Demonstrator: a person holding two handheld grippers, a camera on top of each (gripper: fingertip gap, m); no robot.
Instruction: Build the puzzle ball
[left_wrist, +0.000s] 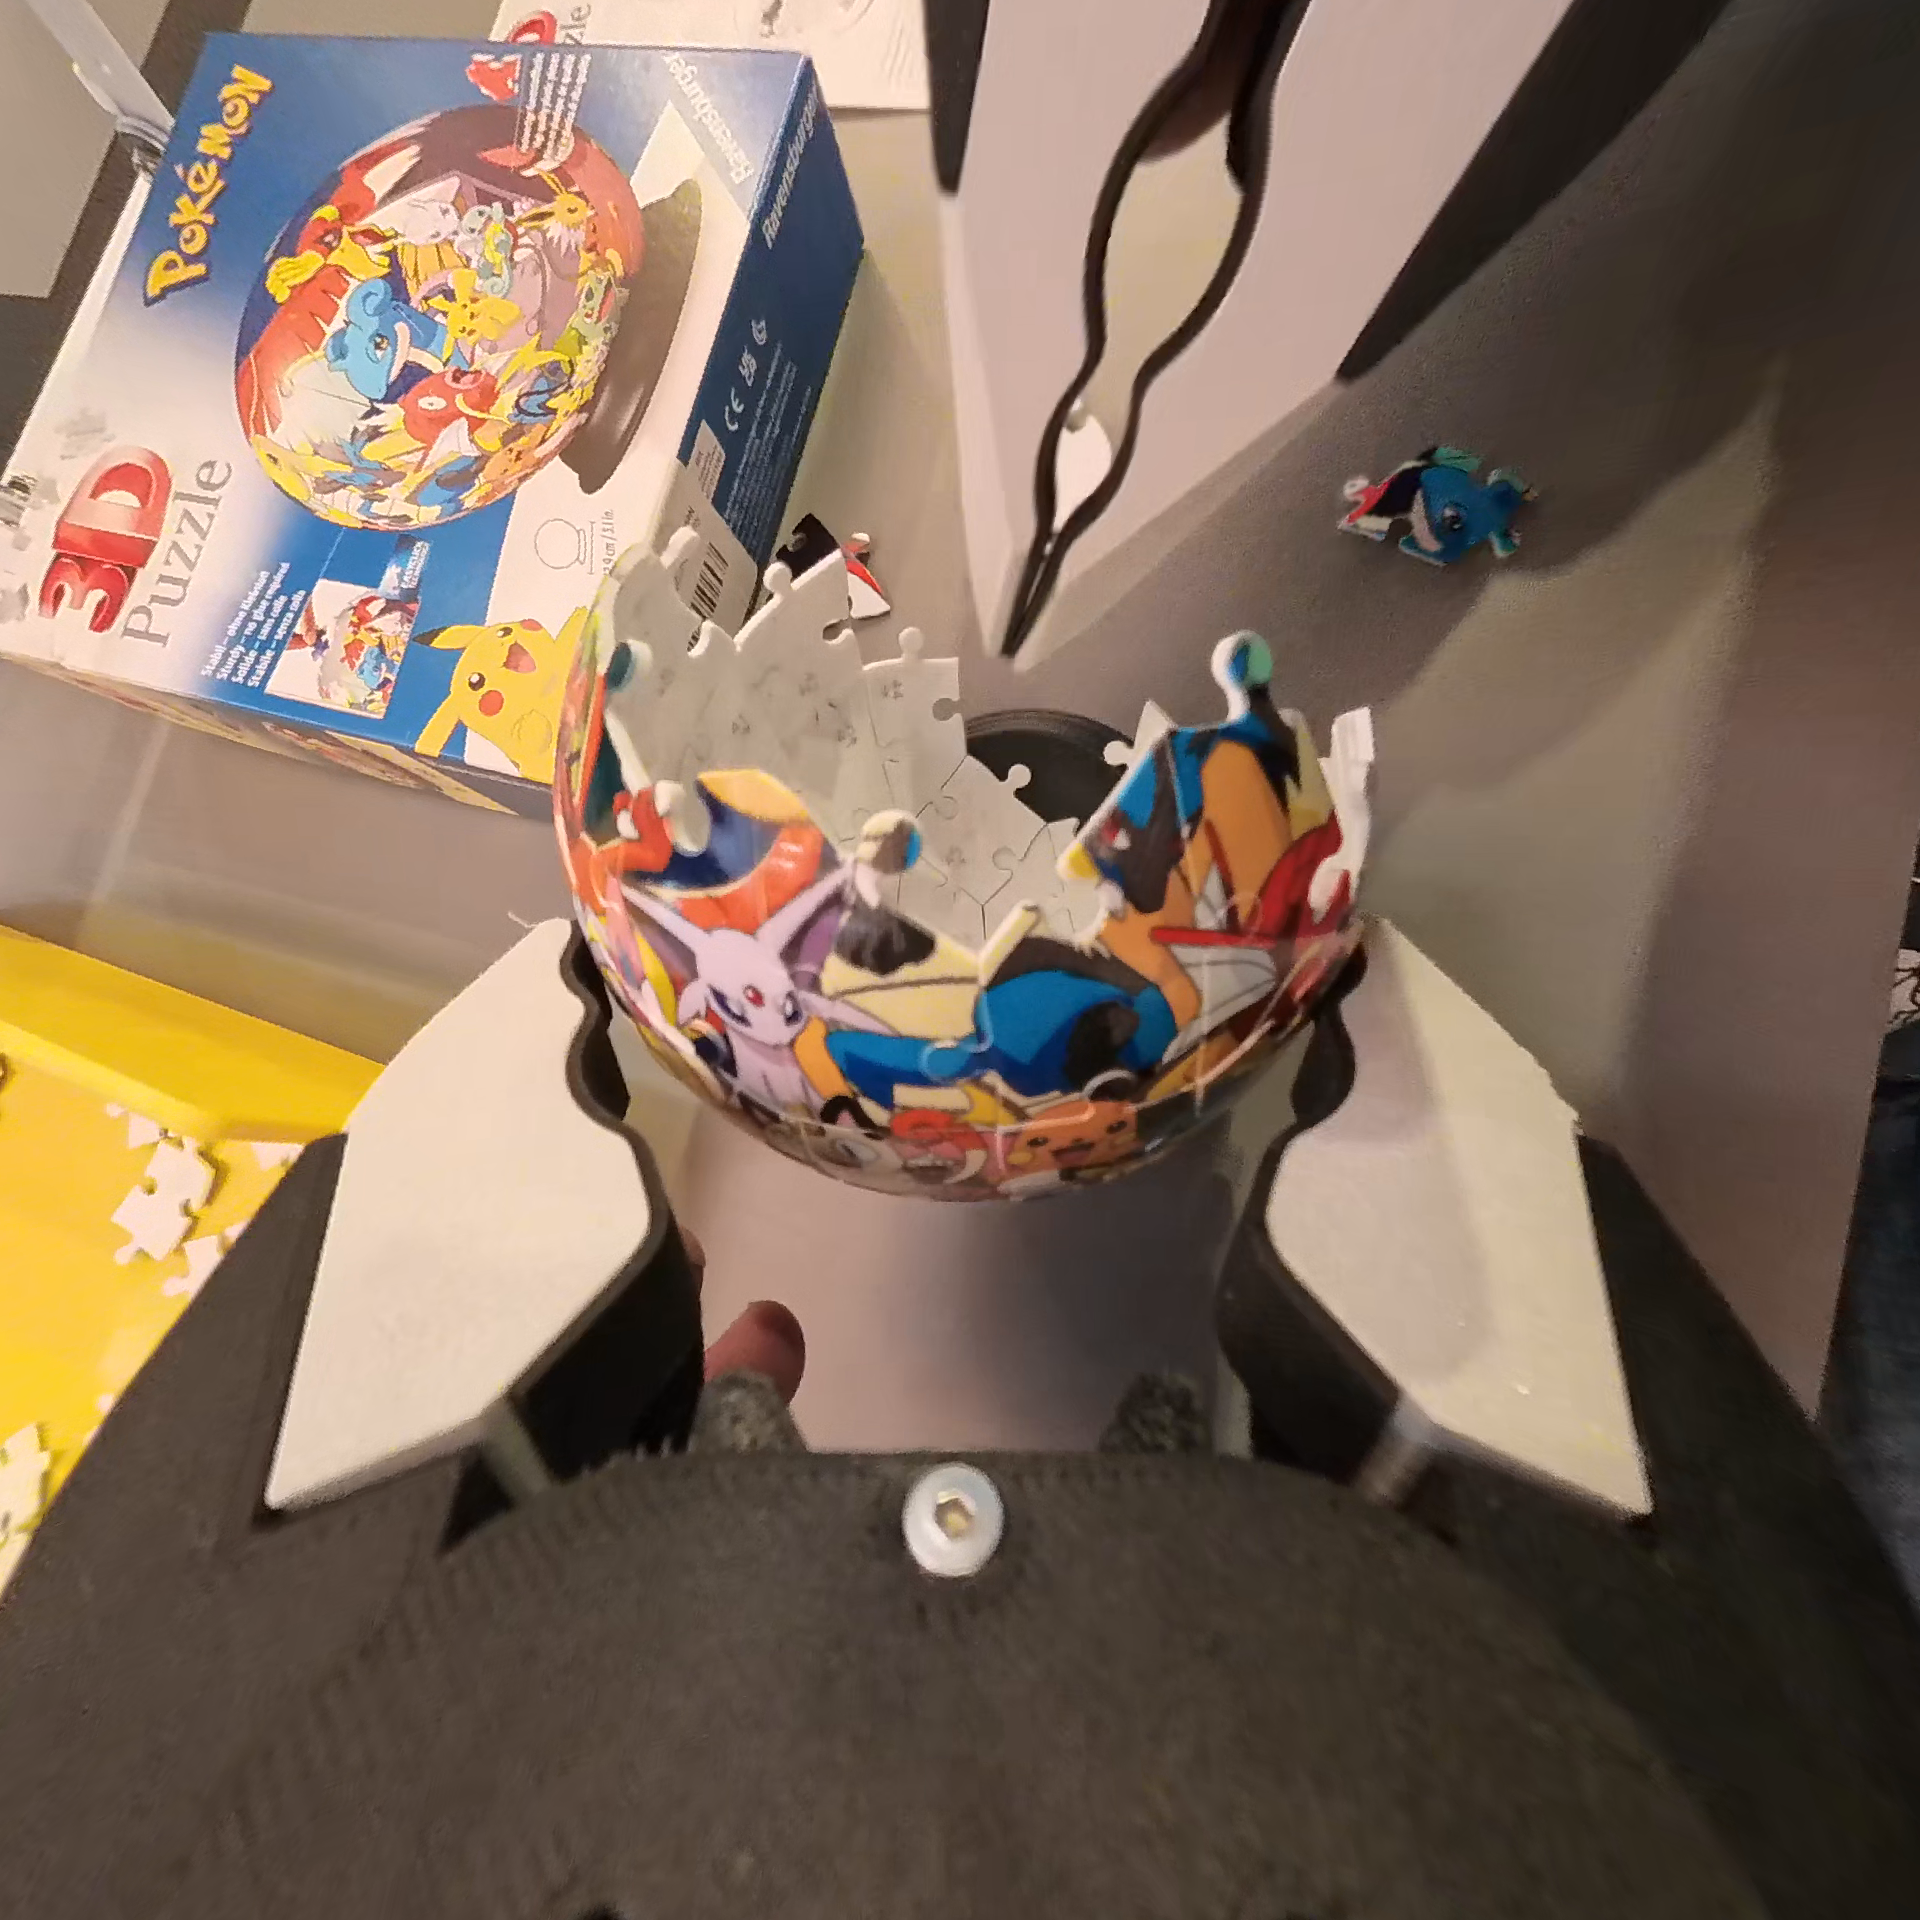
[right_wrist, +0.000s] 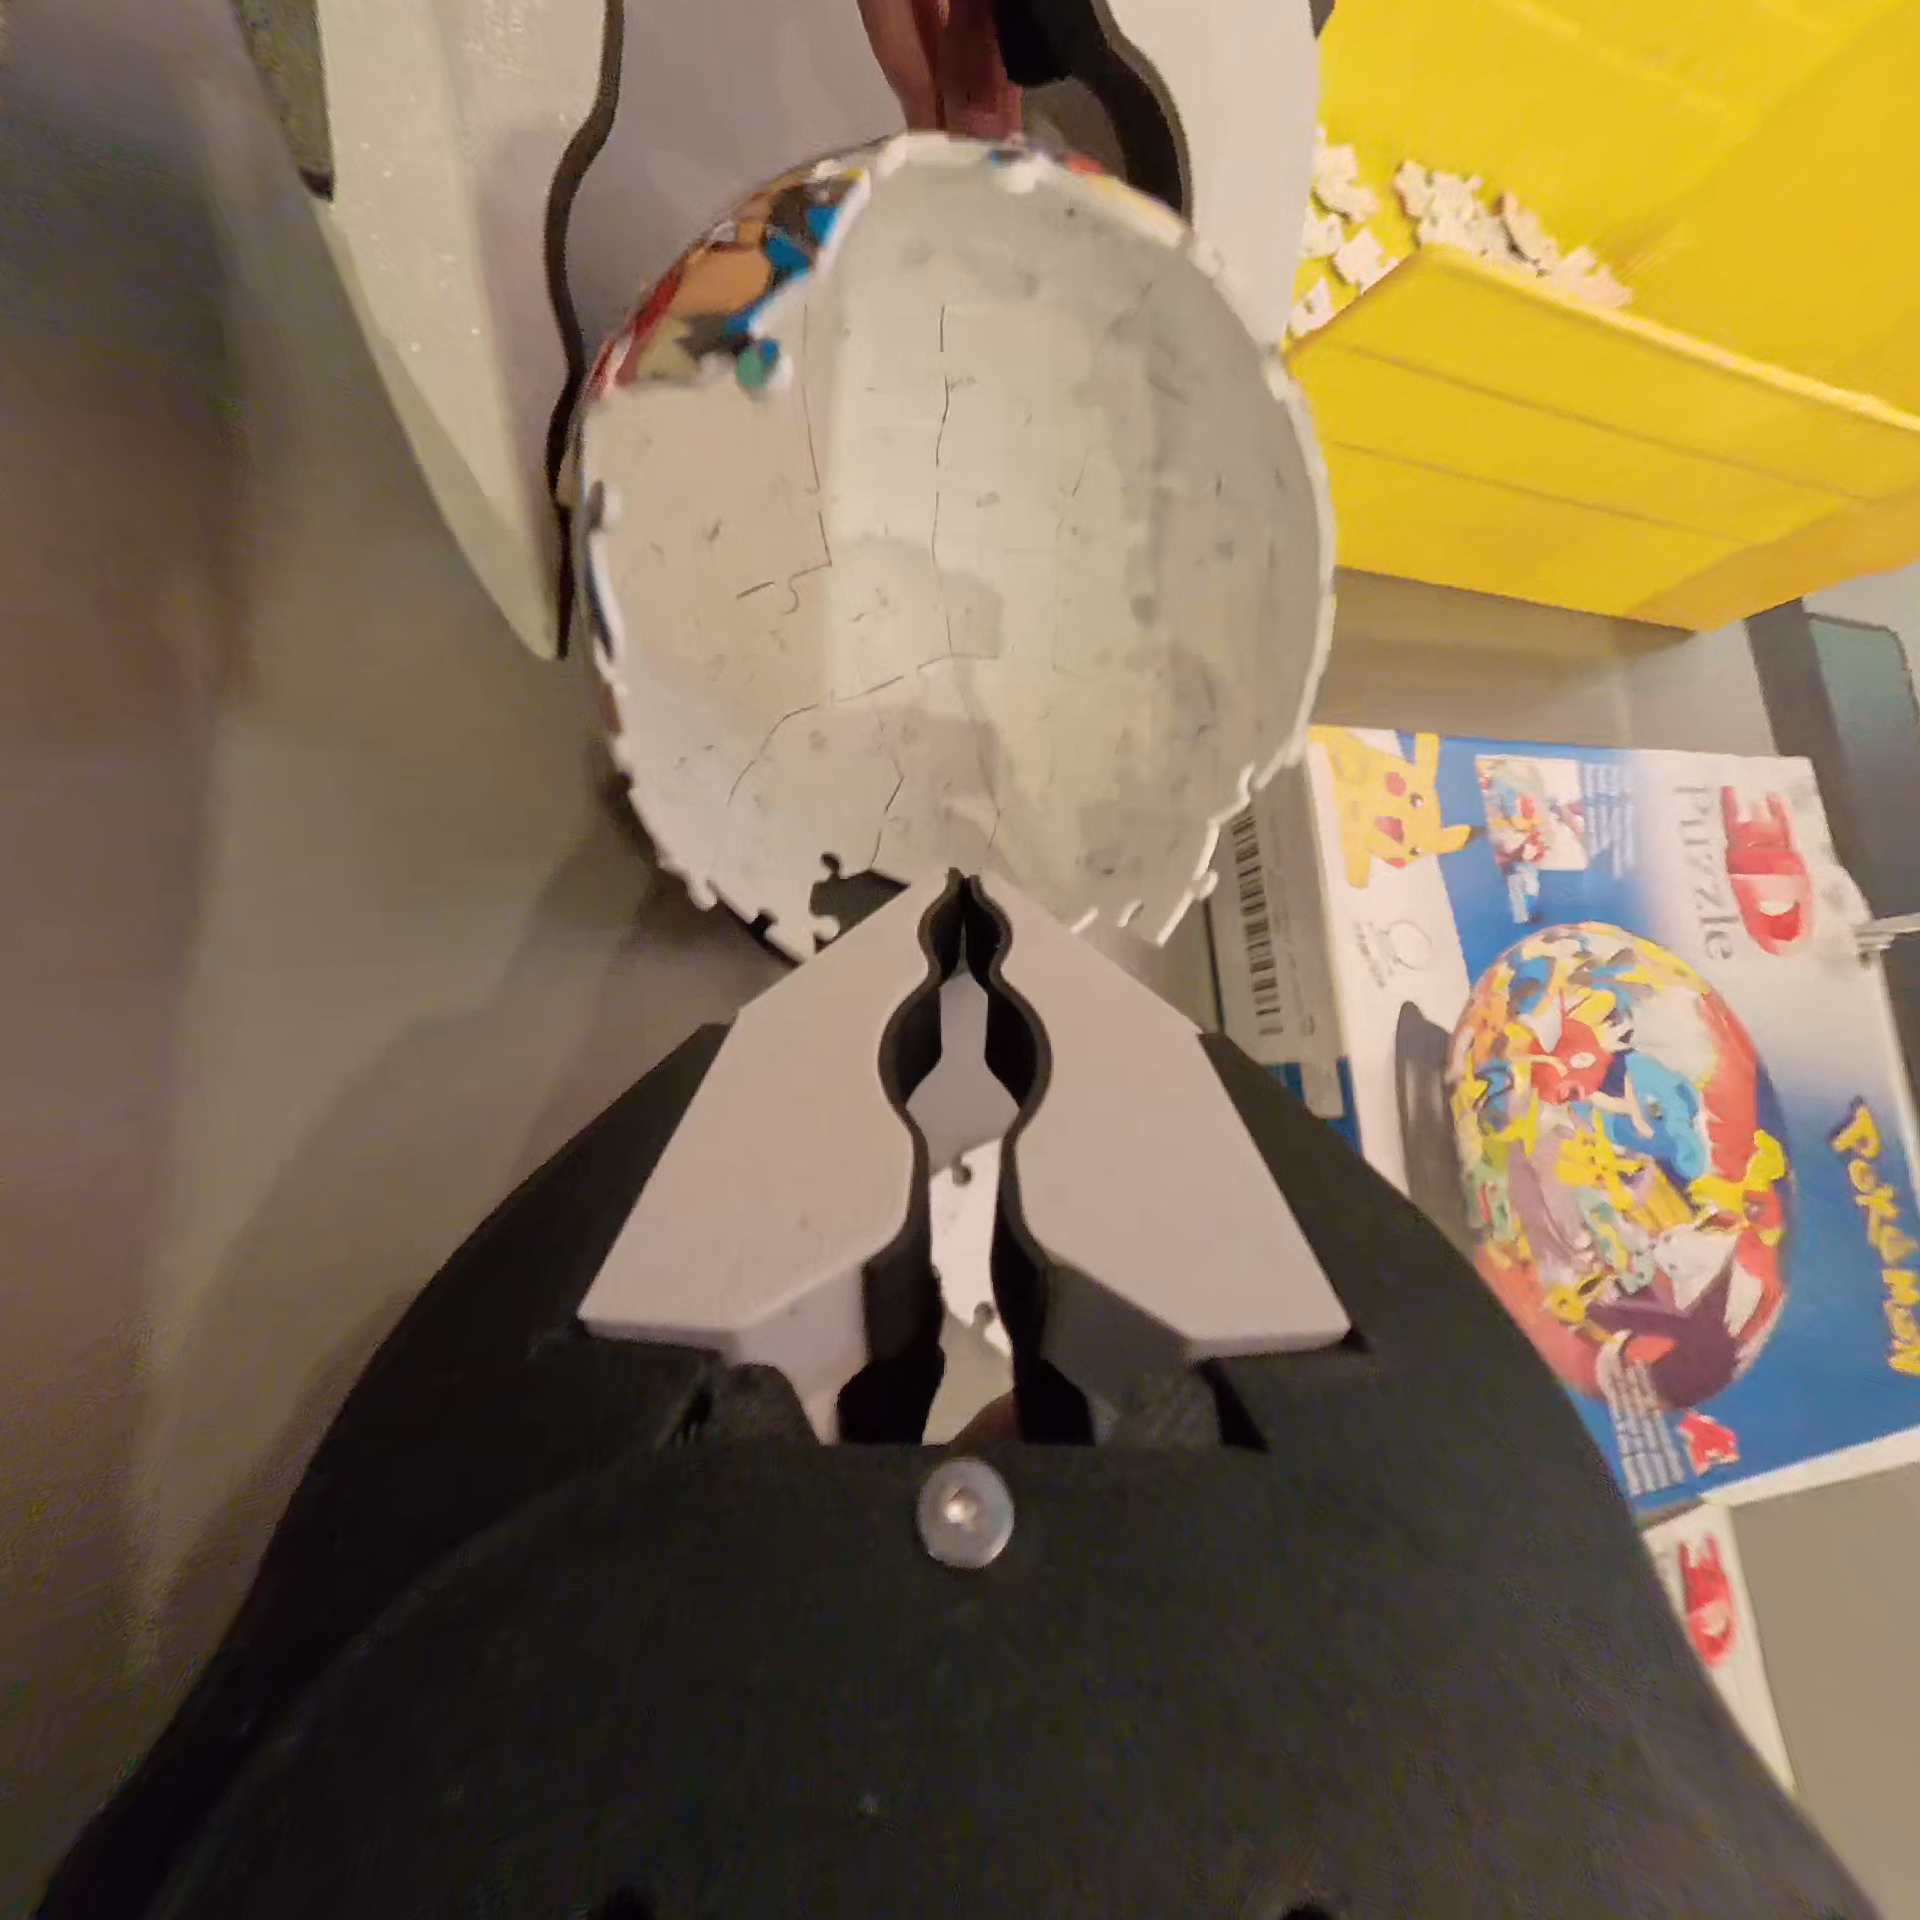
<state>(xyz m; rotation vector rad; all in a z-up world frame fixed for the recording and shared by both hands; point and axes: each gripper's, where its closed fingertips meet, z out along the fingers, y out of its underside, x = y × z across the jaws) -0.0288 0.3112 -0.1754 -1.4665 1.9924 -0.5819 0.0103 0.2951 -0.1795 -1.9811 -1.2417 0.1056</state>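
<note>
The half-built puzzle ball (left_wrist: 935, 1018) is an open shell, colourful outside and white inside, with a jagged rim. My left gripper (left_wrist: 971, 945) grips it by both sides and holds it above the grey table. In the right wrist view the shell's white inside (right_wrist: 935, 520) faces the camera. My right gripper (right_wrist: 961, 894) is shut on a white puzzle piece (right_wrist: 961, 1205), with its tips just short of the shell's rim. The right gripper also shows in the left wrist view (left_wrist: 1023, 634), beyond the ball.
The blue puzzle box (left_wrist: 416, 364) lies on the table at the left, also in the right wrist view (right_wrist: 1610, 1091). A yellow bin (right_wrist: 1610, 416) holds several loose white pieces. A blue loose piece (left_wrist: 1439, 504) lies at the right. A black round stand (left_wrist: 1029, 732) sits behind the ball.
</note>
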